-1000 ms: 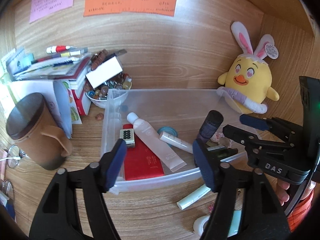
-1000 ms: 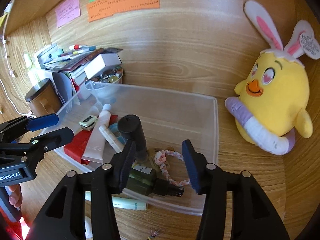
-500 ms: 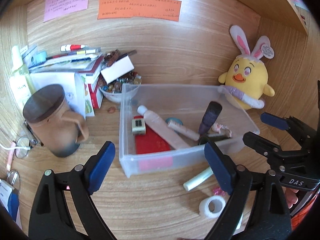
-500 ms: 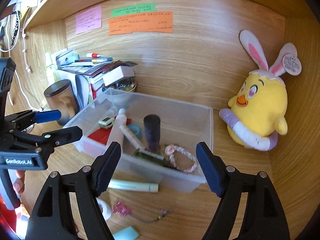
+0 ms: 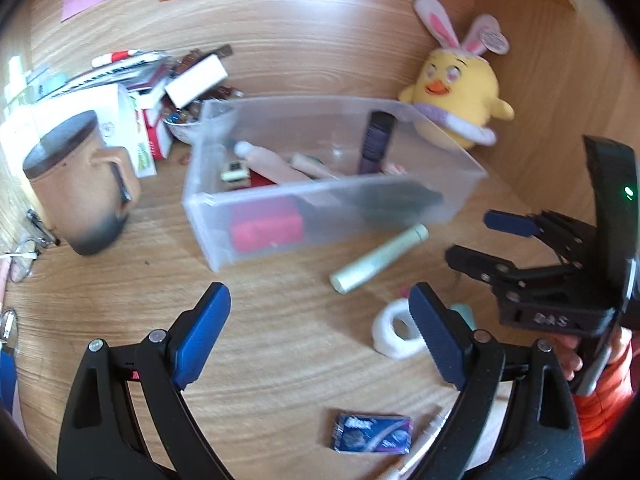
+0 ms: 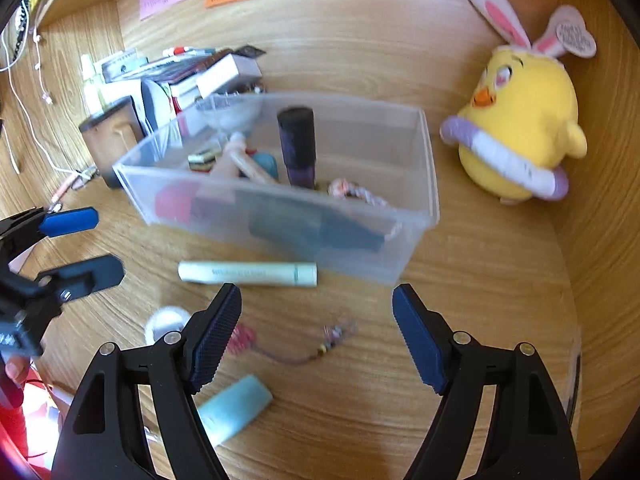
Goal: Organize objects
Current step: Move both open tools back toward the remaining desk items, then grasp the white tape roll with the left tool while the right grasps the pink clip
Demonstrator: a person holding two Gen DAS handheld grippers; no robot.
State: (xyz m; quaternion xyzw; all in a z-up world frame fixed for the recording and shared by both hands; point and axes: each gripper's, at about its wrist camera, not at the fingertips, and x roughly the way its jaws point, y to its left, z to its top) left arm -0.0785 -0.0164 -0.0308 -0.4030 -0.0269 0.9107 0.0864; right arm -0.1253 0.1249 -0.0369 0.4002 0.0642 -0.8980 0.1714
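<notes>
A clear plastic bin (image 5: 460,196) (image 6: 416,240) sits on the wooden desk and holds a dark purple bottle (image 6: 297,142), tubes, a red box and a braided cord. In front of it lie a pale green tube (image 5: 378,260) (image 6: 248,273), a white tape roll (image 5: 396,332) (image 6: 164,320), a pink-charm chain (image 6: 288,344), a light blue piece (image 6: 236,408) and a blue packet (image 5: 372,434). My left gripper (image 5: 320,332) is open and empty above bare desk. My right gripper (image 6: 316,336) is open and empty over the chain.
A yellow bunny-eared plush (image 5: 456,80) (image 6: 520,128) sits at the back right corner. A brown lidded mug (image 5: 76,184), stacked books and boxes (image 5: 132,88) and a bowl of beads (image 5: 184,120) crowd the left. Wooden walls close in behind and right.
Both grippers have pulled back from the bin toward the desk's front and opened wider. The loose items in front of the bin have come into view.
</notes>
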